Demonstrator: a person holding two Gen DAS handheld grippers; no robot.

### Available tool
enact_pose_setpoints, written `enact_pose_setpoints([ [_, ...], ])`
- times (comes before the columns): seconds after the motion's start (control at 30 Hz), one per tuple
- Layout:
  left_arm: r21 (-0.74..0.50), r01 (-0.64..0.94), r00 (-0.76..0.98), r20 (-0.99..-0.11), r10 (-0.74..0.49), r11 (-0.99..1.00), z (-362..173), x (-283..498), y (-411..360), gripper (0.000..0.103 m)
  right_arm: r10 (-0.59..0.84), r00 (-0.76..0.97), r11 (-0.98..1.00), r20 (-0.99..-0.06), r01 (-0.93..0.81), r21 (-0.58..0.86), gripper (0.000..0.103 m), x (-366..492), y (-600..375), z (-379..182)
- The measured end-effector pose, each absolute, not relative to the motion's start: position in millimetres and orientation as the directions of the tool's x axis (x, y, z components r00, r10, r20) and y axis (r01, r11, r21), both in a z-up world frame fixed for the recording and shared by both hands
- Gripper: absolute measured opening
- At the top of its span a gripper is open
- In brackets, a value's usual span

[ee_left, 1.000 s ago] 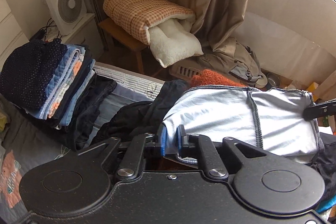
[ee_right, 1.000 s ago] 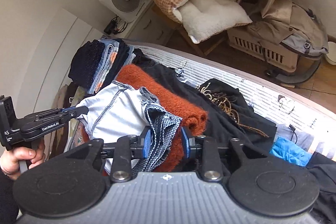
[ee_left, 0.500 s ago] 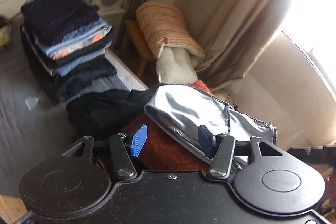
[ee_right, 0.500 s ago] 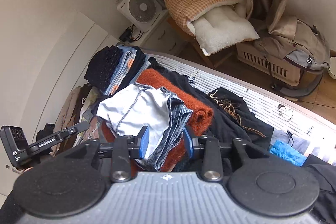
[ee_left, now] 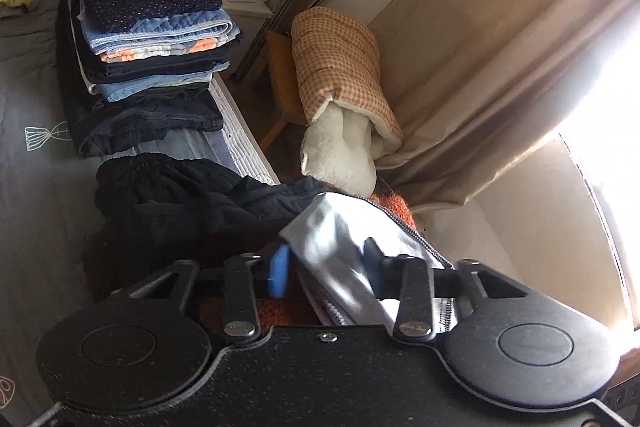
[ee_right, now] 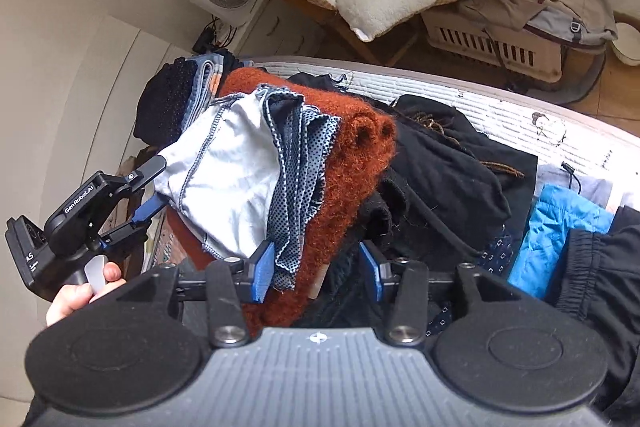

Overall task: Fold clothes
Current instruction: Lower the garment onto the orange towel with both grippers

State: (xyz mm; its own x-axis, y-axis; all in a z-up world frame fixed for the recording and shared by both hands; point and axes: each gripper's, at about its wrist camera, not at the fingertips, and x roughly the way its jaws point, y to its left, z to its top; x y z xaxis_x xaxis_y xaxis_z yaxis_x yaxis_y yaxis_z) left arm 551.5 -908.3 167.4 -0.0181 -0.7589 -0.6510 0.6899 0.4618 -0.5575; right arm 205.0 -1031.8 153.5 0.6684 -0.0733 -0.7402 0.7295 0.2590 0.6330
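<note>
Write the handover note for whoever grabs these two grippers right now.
Left gripper: jaws apart, just been closing around one end of the light grey garment; not yet pinched.
Right gripper: open, jaws just been opening; the garment's mesh edge hangs beside one pad, unheld.
The garment lies crumpled on the rust-orange knit.
Done: folded stack on the bed.
Left: the grey garment, the knit, the black clothes and the blue garment.
</note>
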Motion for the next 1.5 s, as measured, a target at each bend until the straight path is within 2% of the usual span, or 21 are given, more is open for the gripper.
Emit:
enact_pose_setpoints([
  [0.1, -0.526, 0.737, -0.018, -0.645, -0.764, 0.426, 172.2, 547.0, -914.8, 0.005, -0.050, 0.677, 0.245, -0.734, 0.721, 0.648, 0.008, 208.6, -1028.3, 151.4],
  [0.3, -0.461, 0.801, -0.015, -0.653, -0.757, 0.383, 189.5, 553.2, -933.9, 0.005, -0.019, 0.731, 0.186, -0.682, 0.673, 0.716, 0.003, 206.2, -1010.8, 162.2],
  [0.43, -0.374, 0.835, -0.003, -0.736, -0.677, 0.403, 187.4, 557.6, -947.5, 0.009, 0.004, 0.724, 0.174, -0.690, 0.679, 0.714, 0.007, 209.3, -1002.2, 160.3],
  [0.5, -0.335, 0.854, 0.015, -0.749, -0.662, 0.399, 191.1, 555.4, -937.3, 0.017, -0.017, 0.707, 0.168, -0.707, 0.699, 0.695, 0.007, 204.4, -1001.9, 159.0],
  [0.57, -0.303, 0.870, 0.035, -0.749, -0.662, 0.389, 196.9, 552.9, -922.7, 0.037, -0.045, 0.708, 0.172, -0.705, 0.700, 0.693, 0.007, 194.3, -1004.4, 167.3],
  [0.63, -0.290, 0.871, 0.069, -0.726, -0.684, 0.396, 206.5, 550.4, -903.9, 0.045, -0.082, 0.715, 0.232, -0.695, 0.692, 0.684, 0.007, 187.4, -1009.2, 185.5],
  [0.7, -0.318, 0.854, 0.091, -0.688, -0.719, 0.412, 216.8, 546.5, -886.6, 0.045, -0.128, 0.721, 0.302, -0.681, 0.682, 0.666, 0.008, 186.1, -1016.2, 207.0],
  [0.77, -0.400, 0.832, 0.045, -0.642, -0.765, 0.385, 224.5, 536.6, -877.6, 0.045, -0.163, 0.757, 0.360, -0.633, 0.643, 0.676, 0.009, 191.6, -1027.4, 227.3],
  [0.87, -0.544, 0.802, -0.112, -0.542, -0.833, 0.246, 224.2, 503.7, -880.7, 0.045, -0.156, 0.808, 0.423, -0.568, 0.575, 0.701, 0.020, 211.4, -1046.8, 245.4],
  [0.93, -0.617, 0.759, -0.179, -0.504, -0.845, 0.207, 212.5, 485.7, -887.8, 0.045, -0.119, 0.826, 0.436, -0.551, 0.542, 0.718, 0.033, 231.3, -1059.0, 243.5],
  [1.03, -0.722, 0.662, -0.267, -0.478, -0.837, 0.201, 181.9, 470.9, -898.3, 0.043, -0.076, 0.805, 0.441, -0.588, 0.556, 0.704, 0.034, 257.7, -1074.0, 223.5],
  [1.13, -0.764, 0.590, -0.304, -0.510, -0.804, 0.261, 147.9, 472.6, -899.6, 0.043, -0.057, 0.751, 0.412, -0.658, 0.618, 0.670, 0.034, 267.3, -1082.0, 194.5],
  [1.23, -0.802, 0.533, -0.344, -0.498, -0.796, 0.271, 125.0, 482.8, -890.9, 0.035, -0.052, 0.723, 0.359, -0.689, 0.657, 0.663, 0.033, 260.0, -1086.0, 169.1],
  [1.27, -0.810, 0.520, -0.354, -0.494, -0.794, 0.271, 121.0, 486.3, -887.2, 0.031, -0.050, 0.731, 0.339, -0.680, 0.653, 0.677, 0.033, 253.6, -1086.1, 164.0],
  [1.37, -0.811, 0.521, -0.354, -0.490, -0.797, 0.268, 127.7, 490.1, -881.2, 0.030, -0.038, 0.773, 0.256, -0.633, 0.620, 0.742, 0.033, 232.9, -1087.9, 153.7],
  [1.5, -0.862, 0.480, -0.386, -0.374, -0.843, 0.162, 150.8, 484.5, -882.2, 0.030, -0.067, 0.820, 0.206, -0.568, 0.568, 0.796, 0.034, 211.7, -1091.9, 159.3],
])
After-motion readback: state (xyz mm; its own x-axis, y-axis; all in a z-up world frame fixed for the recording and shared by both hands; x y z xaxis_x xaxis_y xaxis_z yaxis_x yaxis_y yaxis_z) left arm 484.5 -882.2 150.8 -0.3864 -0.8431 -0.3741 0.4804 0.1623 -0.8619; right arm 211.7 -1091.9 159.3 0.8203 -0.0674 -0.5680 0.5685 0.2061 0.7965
